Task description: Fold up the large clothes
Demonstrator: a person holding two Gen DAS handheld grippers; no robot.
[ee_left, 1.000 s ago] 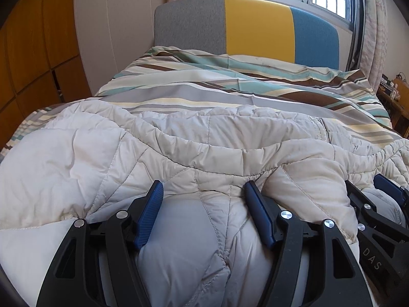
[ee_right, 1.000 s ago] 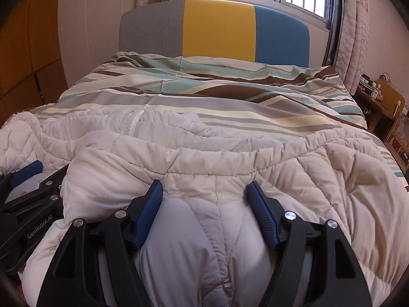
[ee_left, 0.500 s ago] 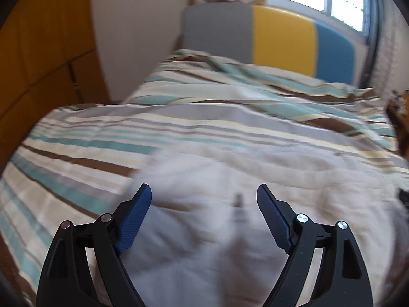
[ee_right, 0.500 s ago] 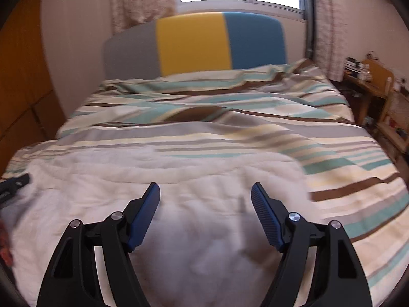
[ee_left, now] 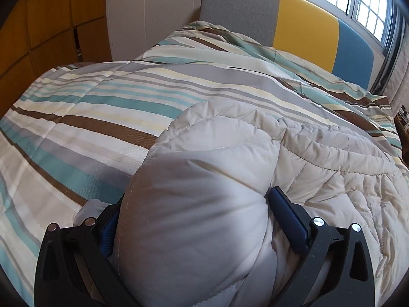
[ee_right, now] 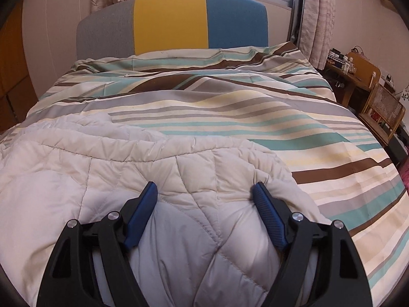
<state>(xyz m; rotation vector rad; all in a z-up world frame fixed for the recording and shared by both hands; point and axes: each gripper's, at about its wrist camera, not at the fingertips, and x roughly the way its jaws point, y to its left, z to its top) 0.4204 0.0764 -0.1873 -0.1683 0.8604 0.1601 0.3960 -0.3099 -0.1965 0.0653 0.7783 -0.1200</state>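
Observation:
A large beige quilted puffer jacket (ee_left: 319, 158) lies on the striped bed. In the left wrist view a thick folded bulge of it fills the space between the fingers of my left gripper (ee_left: 194, 204), which stands wide around the bulge; the left fingertip is hidden by fabric. In the right wrist view the jacket (ee_right: 102, 158) spreads to the left, and my right gripper (ee_right: 204, 192) stands wide with the padded edge bulging between its blue pads.
The striped duvet (ee_right: 230, 107) covers the bed up to a grey, yellow and blue headboard (ee_right: 168, 23). Wooden wardrobe doors (ee_left: 51, 25) stand at the left. A wooden desk and a rattan chair (ee_right: 383, 107) stand at the right, by the window.
Half a second ago both grippers were above the jacket with nothing between the fingers. Now each has come down over a thick fold of the jacket, further apart than a second ago.

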